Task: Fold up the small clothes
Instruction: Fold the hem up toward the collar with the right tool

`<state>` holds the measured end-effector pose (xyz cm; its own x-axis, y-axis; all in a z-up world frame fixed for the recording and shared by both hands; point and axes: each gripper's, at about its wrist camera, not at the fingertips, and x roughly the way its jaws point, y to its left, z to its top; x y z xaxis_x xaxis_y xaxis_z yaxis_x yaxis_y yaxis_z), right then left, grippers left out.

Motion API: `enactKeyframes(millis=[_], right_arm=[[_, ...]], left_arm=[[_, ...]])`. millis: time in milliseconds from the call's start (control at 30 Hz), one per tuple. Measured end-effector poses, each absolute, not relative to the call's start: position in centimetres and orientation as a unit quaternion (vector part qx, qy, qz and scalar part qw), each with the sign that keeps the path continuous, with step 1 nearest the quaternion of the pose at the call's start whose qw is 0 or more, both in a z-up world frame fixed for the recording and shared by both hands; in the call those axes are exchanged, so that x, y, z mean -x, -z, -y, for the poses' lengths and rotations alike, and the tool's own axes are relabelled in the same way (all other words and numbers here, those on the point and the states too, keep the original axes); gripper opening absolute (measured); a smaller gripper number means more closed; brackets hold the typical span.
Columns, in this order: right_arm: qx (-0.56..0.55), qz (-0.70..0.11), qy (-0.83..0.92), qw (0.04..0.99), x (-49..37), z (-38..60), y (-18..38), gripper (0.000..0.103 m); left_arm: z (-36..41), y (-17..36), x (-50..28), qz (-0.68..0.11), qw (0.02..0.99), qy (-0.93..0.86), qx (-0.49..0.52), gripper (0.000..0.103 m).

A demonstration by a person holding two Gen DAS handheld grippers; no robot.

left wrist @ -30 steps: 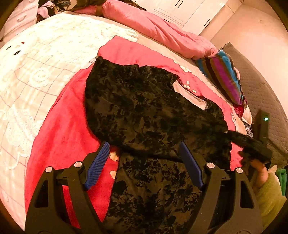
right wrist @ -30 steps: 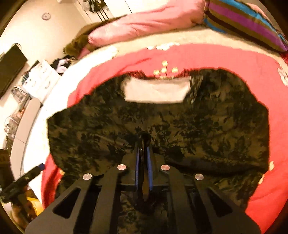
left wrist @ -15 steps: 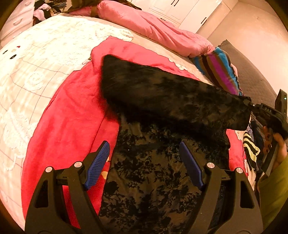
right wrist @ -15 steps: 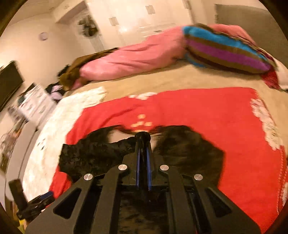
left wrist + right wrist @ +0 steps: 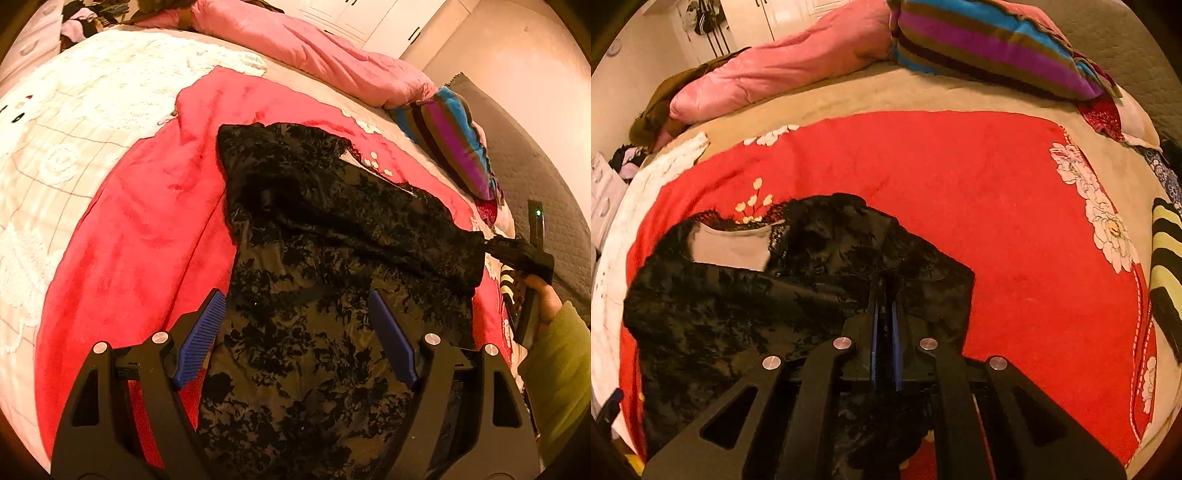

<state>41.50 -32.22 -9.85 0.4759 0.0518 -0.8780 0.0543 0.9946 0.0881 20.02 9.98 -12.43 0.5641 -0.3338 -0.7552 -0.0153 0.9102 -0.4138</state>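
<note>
Right hand-held gripper (image 5: 884,291) clamped on black lace garment (image 5: 746,295), pinched edge hidden between pads, left hand-held gripper (image 5: 295,325) wide, garment's hem cut off.

One black floral lace garment (image 5: 332,236) lies across the middle of the left wrist view. One red blanket (image 5: 997,206) fills the centre of the right wrist view. One pink duvet (image 5: 783,70) and one striped pillow (image 5: 990,48) sit along the top. One white quilted bedspread (image 5: 74,122) takes the upper left of the left wrist view. Two grippers: left gripper (image 5: 295,328) at bottom centre, right gripper (image 5: 884,291) at lower centre. One green sleeve (image 5: 561,365) shows at the right edge.
</note>
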Motion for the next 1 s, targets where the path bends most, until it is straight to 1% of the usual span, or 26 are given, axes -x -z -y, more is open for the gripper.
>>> enactKeyframes(millis=[67, 100, 167, 200, 267, 367, 600, 633, 667, 700, 733, 900, 1000], right_arm=[[-0.047, -0.509, 0.007, 0.859, -41.8, 32.5, 10.4, 0.017], [-0.048, -0.509, 0.012, 0.859, -41.8, 32.8, 10.6, 0.020], [-0.065, -0.495, 0.019, 0.866, -41.5, 33.7, 10.1, 0.040], [-0.075, -0.484, 0.017, 0.872, -41.0, 34.2, 9.6, 0.043], [-0.081, -0.470, 0.012, 0.879, -40.2, 34.7, 8.7, 0.043], [-0.080, -0.468, -0.018, 0.880, -38.7, 34.4, 8.3, 0.044], [-0.082, -0.513, -0.031, 0.854, -38.0, 33.2, 11.4, 0.044], [-0.084, -0.522, -0.030, 0.848, -38.2, 33.1, 12.1, 0.042], [-0.086, -0.525, -0.030, 0.846, -38.2, 32.9, 12.5, 0.022], [-0.090, -0.527, -0.032, 0.845, -38.3, 32.9, 12.7, 0.009], [-0.097, -0.528, -0.037, 0.843, -38.2, 33.1, 12.9, 0.002], [-0.094, -0.517, -0.025, 0.851, -37.4, 34.0, 12.0, 0.002], [-0.074, -0.521, -0.010, 0.850, -37.5, 34.4, 12.3, 0.002]], left_arm=[[-9.6, 12.4, -20.4, -0.459, 0.864, 0.094, 0.184, 0.072], [-9.4, 12.3, -20.6, -0.458, 0.865, 0.095, 0.179, 0.072], [-8.9, 12.1, -21.1, -0.457, 0.868, 0.098, 0.166, 0.072], [-8.7, 12.0, -21.3, -0.456, 0.869, 0.099, 0.161, 0.072], [-8.3, 11.7, -22.1, -0.452, 0.874, 0.099, 0.147, 0.076], [-7.9, 11.2, -23.6, -0.445, 0.880, 0.100, 0.134, 0.077], [-6.7, 10.0, -29.0, -0.439, 0.889, 0.093, 0.089, 0.077], [-6.5, 10.0, -29.7, -0.440, 0.889, 0.092, 0.083, 0.077], [-6.4, 10.1, -30.2, -0.441, 0.889, 0.090, 0.079, 0.077], [-6.2, 10.3, -30.9, -0.444, 0.888, 0.090, 0.075, 0.077], [-5.9, 10.6, -31.5, -0.445, 0.888, 0.094, 0.070, 0.077], [-4.2, 12.0, -33.2, -0.460, 0.882, 0.101, 0.030, 0.077], [-3.7, 13.7, -34.0, -0.481, 0.872, 0.088, 0.017, 0.077]])
